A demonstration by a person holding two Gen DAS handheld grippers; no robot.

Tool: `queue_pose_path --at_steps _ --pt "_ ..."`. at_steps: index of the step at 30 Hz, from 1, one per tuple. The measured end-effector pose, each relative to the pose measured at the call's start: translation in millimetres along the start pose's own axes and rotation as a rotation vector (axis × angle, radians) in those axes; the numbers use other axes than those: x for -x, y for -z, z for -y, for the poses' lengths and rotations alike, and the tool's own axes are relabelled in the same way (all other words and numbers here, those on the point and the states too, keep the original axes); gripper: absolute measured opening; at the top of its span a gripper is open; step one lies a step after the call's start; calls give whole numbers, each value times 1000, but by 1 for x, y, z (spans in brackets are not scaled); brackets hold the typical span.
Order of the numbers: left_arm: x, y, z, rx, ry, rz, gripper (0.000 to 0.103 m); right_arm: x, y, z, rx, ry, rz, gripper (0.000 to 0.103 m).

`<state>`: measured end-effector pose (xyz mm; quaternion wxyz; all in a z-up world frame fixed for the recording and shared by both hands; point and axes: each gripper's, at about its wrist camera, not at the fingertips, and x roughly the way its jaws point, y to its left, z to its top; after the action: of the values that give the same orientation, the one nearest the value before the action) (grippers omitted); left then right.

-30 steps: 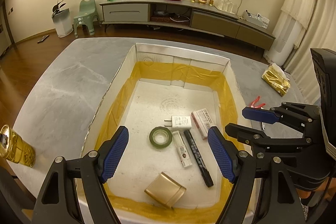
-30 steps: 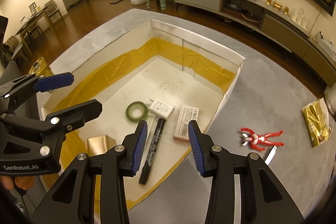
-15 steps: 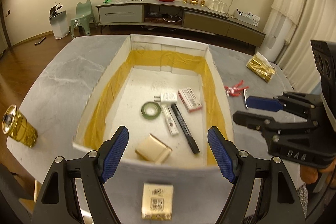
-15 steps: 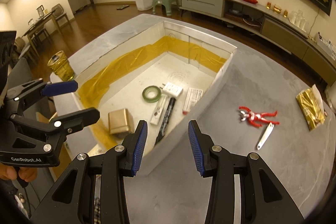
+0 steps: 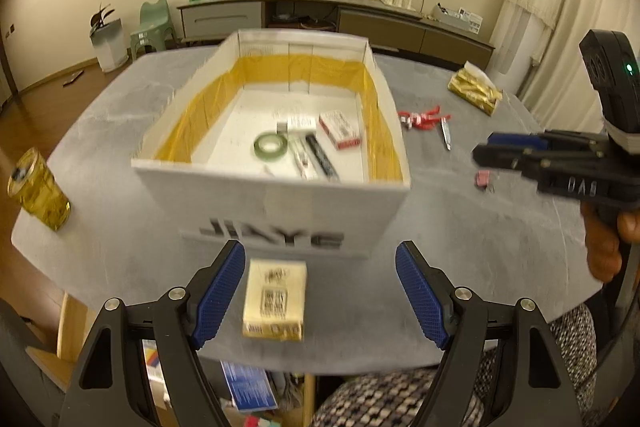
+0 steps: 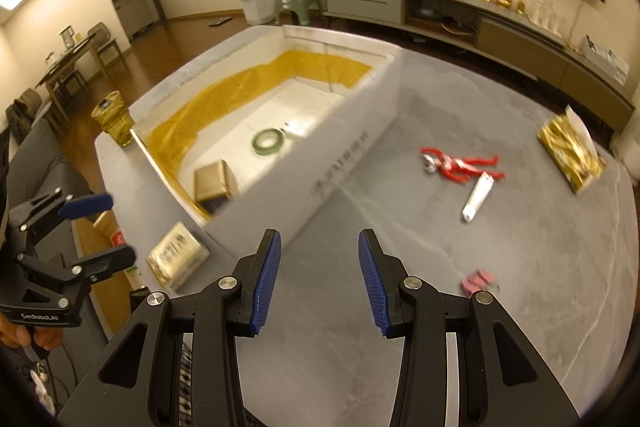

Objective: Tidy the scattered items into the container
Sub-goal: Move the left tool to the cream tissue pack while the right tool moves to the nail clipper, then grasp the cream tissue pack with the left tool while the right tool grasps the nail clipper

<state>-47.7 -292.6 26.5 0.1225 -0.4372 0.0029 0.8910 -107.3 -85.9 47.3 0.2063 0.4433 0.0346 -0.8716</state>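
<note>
A white box (image 5: 276,203) with a yellow-taped inner wall stands on the grey table (image 5: 460,227), its printed side facing the left wrist camera. Inside it lie a green tape roll (image 5: 270,145), a red-and-white packet (image 5: 340,129), a white plug (image 5: 298,123), a black marker (image 5: 322,157) with a white tube (image 5: 302,159) just beside it, and, seen from the right wrist view, a gold box (image 6: 213,181) in the near corner. The left gripper (image 5: 320,301) hangs low in front of the box with its blue-padded fingers spread wide and nothing between them; a small cream carton (image 5: 275,301) lies on the table just before the box's near wall, closer to the left finger and not touched by either. The right gripper (image 6: 319,283) is also spread apart and empty, above bare table to the right of the box. Still outside the box, on the right half of the table, are a red toy figure (image 6: 460,163), a white tube-shaped item (image 6: 478,195) touching or nearly touching the figure's legs, a small pink item (image 6: 478,279) near the right gripper, and a gold foil bag (image 6: 570,147) far right. A gold-patterned cup (image 5: 38,189) stands at the table's left edge, well apart from the box. Both views are somewhat blurred. A hand (image 5: 608,243) grips the right tool's handle.
</note>
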Motion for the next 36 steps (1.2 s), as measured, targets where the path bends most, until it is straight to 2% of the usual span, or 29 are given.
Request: queue_pose_path --at_steps 9,14,24,36 --pt "-8 32 -3 7 -24 -20 79 1 40 73 -143 77 -12 44" --pt "-24 45 -6 6 -40 -45 79 -8 50 108 -217 115 -18 44" --pt "-48 49 -16 11 -84 -48 79 -55 12 138 -300 114 -20 44" --pt "-83 56 -35 50 -87 -81 79 -116 -17 168 -299 191 -78 44"
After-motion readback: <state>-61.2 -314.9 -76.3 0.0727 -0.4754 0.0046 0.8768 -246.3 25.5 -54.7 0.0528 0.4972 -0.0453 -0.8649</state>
